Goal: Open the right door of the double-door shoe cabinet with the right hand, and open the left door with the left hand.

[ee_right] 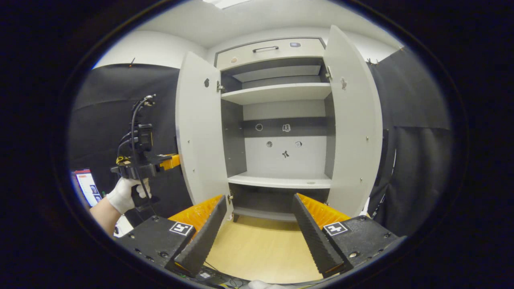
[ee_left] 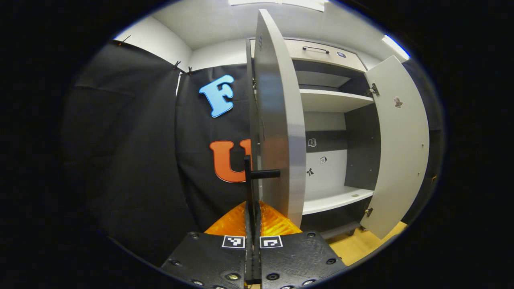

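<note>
You are holding the left gripper with its fingers pressed together on the black bar handle of the left door. This door is standing swung out, edge-on to the camera. The right door of the shoe cabinet is also standing wide open. In the right gripper view, your right gripper is hanging in front of the cabinet with its fingers spread wide, touching nothing. Your gloved hand is gripping the left gripper beside the left door. The white shelves are showing between both doors.
</note>
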A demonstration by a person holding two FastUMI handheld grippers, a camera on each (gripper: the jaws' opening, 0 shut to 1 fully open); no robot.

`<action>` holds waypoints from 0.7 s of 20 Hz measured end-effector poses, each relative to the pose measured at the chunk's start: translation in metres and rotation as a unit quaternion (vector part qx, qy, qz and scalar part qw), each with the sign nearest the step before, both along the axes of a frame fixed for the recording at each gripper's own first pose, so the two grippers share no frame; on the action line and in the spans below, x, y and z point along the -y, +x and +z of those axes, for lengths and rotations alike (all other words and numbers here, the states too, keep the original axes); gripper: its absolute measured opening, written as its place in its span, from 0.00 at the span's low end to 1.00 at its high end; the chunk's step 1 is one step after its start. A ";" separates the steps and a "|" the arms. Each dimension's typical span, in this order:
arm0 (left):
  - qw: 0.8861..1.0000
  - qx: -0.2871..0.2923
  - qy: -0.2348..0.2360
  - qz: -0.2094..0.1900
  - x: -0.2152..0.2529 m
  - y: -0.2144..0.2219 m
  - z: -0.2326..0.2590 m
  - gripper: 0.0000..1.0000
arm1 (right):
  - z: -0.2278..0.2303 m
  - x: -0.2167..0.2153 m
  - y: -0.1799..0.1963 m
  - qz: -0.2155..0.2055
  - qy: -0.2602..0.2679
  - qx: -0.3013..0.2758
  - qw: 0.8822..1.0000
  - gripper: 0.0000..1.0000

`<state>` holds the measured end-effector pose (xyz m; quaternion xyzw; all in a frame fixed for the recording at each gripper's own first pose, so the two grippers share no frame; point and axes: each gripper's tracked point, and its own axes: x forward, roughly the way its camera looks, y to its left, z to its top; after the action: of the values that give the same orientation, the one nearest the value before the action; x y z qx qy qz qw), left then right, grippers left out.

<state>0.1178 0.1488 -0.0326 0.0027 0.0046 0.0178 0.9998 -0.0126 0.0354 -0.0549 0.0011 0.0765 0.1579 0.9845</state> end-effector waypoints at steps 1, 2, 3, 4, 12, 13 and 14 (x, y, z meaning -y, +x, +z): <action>1.000 0.000 -0.013 -0.009 -0.006 0.001 -0.002 0.00 | 0.000 -0.002 0.000 0.002 -0.001 0.000 1.000 1.00; 0.999 0.003 -0.026 -0.022 -0.007 0.002 0.000 0.00 | -0.001 -0.004 0.001 0.003 -0.002 -0.001 1.000 1.00; 0.999 0.004 -0.029 -0.034 -0.009 0.002 0.000 0.00 | -0.001 -0.005 0.001 0.004 -0.002 0.000 1.000 1.00; 0.999 0.006 -0.021 -0.044 -0.008 0.001 0.000 0.00 | -0.001 -0.006 0.002 0.005 -0.003 0.000 1.000 1.00; 0.999 0.006 -0.011 -0.033 -0.011 0.001 -0.001 0.00 | -0.004 -0.008 0.003 0.002 -0.001 -0.004 1.000 1.00; 1.000 0.006 -0.009 -0.028 -0.011 0.000 -0.001 0.00 | -0.003 -0.006 0.003 0.001 -0.001 -0.003 1.000 1.00; 1.000 0.005 -0.010 -0.025 -0.011 -0.001 -0.001 0.00 | -0.003 -0.005 0.004 0.000 0.000 -0.002 1.000 1.00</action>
<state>0.1170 0.1594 -0.0340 -0.0068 -0.0007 -0.0076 0.9999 -0.0089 0.0408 -0.0579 0.0012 0.0788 0.1578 0.9843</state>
